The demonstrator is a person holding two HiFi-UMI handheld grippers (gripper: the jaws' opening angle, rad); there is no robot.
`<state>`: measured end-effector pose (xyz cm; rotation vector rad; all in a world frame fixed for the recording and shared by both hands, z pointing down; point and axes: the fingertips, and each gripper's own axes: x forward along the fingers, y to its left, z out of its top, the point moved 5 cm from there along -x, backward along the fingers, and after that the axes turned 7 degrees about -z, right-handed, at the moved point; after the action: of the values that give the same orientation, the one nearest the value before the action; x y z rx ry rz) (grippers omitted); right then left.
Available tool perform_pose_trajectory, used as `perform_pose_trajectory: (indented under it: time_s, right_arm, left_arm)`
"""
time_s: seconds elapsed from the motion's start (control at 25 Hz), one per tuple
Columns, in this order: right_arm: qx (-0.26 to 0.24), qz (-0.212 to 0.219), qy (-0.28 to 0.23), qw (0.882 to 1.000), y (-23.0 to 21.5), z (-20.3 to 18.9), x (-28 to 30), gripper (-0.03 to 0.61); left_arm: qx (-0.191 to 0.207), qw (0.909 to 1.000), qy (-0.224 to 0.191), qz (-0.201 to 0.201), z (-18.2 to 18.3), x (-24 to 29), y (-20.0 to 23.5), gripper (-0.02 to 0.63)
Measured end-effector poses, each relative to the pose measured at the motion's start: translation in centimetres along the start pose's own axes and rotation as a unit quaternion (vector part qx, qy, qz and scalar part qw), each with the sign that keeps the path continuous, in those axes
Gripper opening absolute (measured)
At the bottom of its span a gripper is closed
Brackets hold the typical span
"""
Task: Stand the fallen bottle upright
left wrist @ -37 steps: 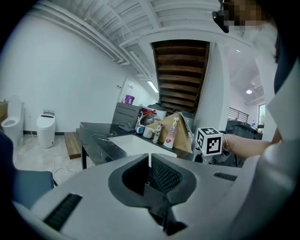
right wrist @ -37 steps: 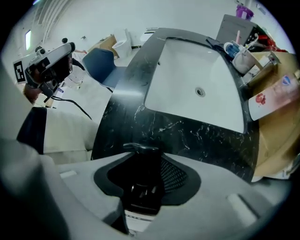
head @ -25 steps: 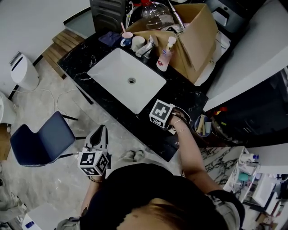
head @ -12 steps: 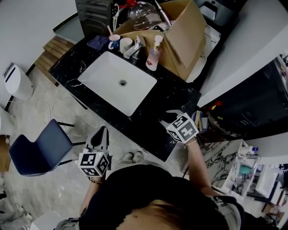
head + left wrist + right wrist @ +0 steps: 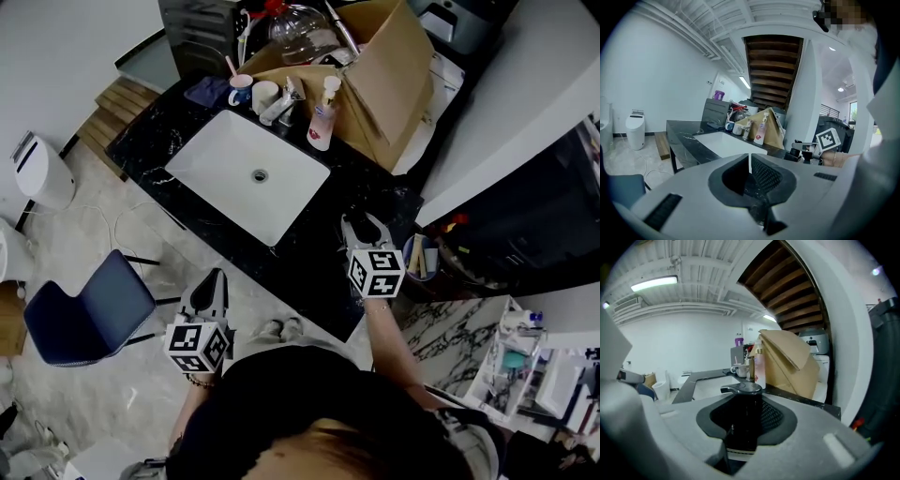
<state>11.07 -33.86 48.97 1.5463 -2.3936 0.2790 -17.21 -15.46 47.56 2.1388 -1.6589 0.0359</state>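
- the cardboard box (image 5: 394, 84) stands at the back of the black desk (image 5: 309, 253), open toward the sink; a clear glass vessel (image 5: 300, 23) shows at its top edge, and i cannot tell whether it sits inside.
- at the rear rim of the white sink (image 5: 234, 169) a blue-and-white cup (image 5: 241, 89) holds a thin pink stick; a white cup (image 5: 263, 94) stands just beside it, its contents hidden.
- a clear pump bottle (image 5: 322, 117) with a pink label stands upright against the box.
- a dark round holder (image 5: 419, 258) off the desk's right end holds a few pale sticks.
- the fallen bottle (image 5: 743, 423), black with a pump head, is between the fingers (image 5: 783, 420) of the right gripper (image 5: 362, 225), which are closed against its sides, over the desk's right end.
- in the right gripper view its long axis runs up and down, pump head on top, spout pointing left; whether its base touches the desk cannot be told.
- the left gripper (image 5: 211, 281) hangs off the desk's front edge over the floor, its fingers (image 5: 764, 176) almost together with only a thin slit, nothing between them.
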Motion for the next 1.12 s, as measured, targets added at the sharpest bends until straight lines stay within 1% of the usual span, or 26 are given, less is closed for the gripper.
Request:
perform_pose_trajectory:
  time_s: [0.12, 0.44, 0.6, 0.72, 0.8, 0.92, 1.12]
  right_arm:
    - [0.005, -0.026, -0.017, 1.000, -0.1, -0.8, 0.2, 0.115]
    - [-0.026, -0.048, -0.035, 0.998, 0.8, -1.5, -0.1, 0.115]
    - [-0.033, -0.054, -0.047, 0.997, 0.9, -1.8, -0.3, 0.118]
    - [-0.055, -0.063, -0.049, 0.995, 1.1, -1.9, -0.3, 0.124]
    - [-0.067, -0.058, -0.048, 0.995, 1.4, -1.9, -0.3, 0.138]
    - [-0.064, -0.051, -0.040, 0.996, 1.5, -2.1, -0.7, 0.195]
    - [-0.047, -0.065, -0.037, 0.996, 0.8, -2.4, -3.7, 0.202]
  left_arm:
    - [-0.001, 1.0000, 0.001, 0.007, -0.2, -0.2, 0.3, 0.004]
    - [-0.002, 0.9999, 0.002, 0.012, 0.0, -0.1, 0.5, 0.005]
    - [-0.002, 1.0000, 0.003, 0.004, 0.0, 0.2, 0.4, 0.003]
    - [-0.001, 1.0000, 0.005, -0.001, 0.0, 0.4, 0.3, 0.005]
    - [0.001, 1.0000, 0.007, -0.006, 0.1, 0.6, 0.3, 0.005]
    - [0.004, 0.9998, 0.010, -0.017, 0.1, 1.1, 0.2, 0.003]
    - [0.012, 0.9986, 0.017, -0.048, 0.5, 2.5, -0.8, 0.003]
